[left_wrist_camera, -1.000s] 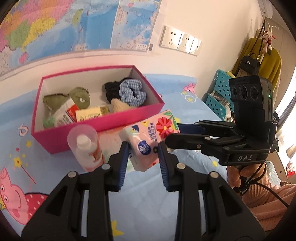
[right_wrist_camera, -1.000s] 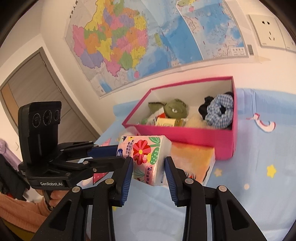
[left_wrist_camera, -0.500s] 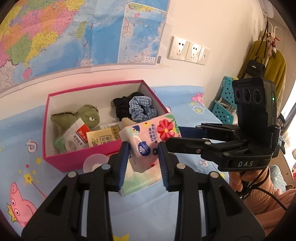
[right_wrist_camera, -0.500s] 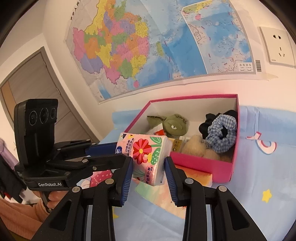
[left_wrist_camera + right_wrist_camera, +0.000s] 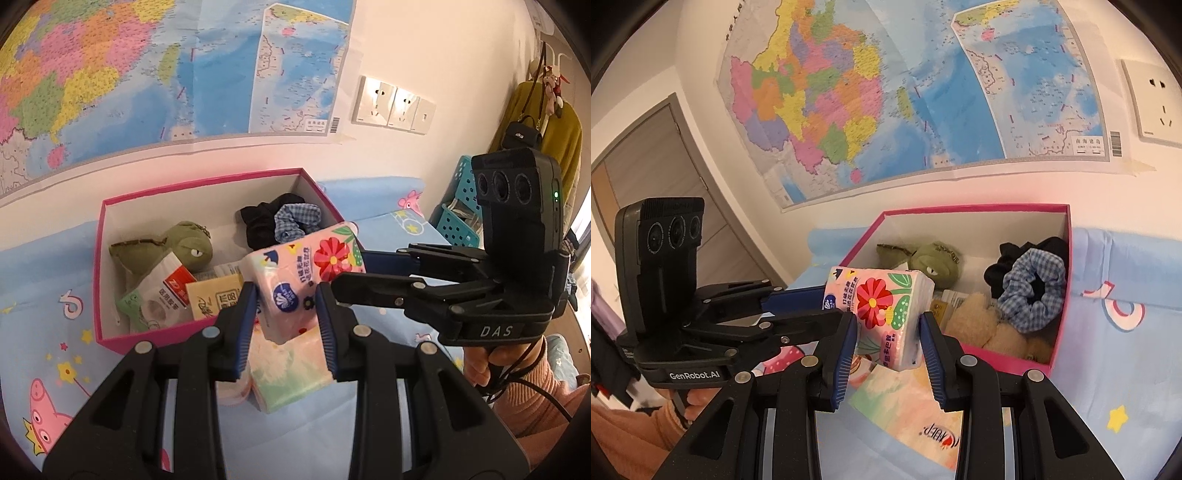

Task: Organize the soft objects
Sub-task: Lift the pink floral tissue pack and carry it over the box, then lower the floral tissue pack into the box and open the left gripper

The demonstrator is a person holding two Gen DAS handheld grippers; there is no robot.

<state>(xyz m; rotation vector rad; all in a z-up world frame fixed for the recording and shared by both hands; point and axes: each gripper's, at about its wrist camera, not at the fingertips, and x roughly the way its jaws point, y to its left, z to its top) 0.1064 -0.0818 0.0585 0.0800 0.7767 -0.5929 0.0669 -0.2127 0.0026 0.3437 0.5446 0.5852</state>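
While both grippers, left gripper [image 5: 284, 317] and right gripper [image 5: 888, 341], clamp the tissue pack [image 5: 303, 280] over the pink box [image 5: 110, 332] (front rim), only the right view reveals a beige plush [image 5: 975, 317] at 3 o'clock.

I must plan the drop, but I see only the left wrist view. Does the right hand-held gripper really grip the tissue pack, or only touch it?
Observer: It grips. In the right wrist view both blue pads of the right hand-held gripper press the sides of the tissue pack.
Operator: What does the pack hide in the box?
Observer: A beige fluffy toy lies against the near wall of the pink box, beside the checked hair tie.
Operator: And the flat pack below?
Observer: The flat pack lies on the blue sheet and has red letters at its near end.
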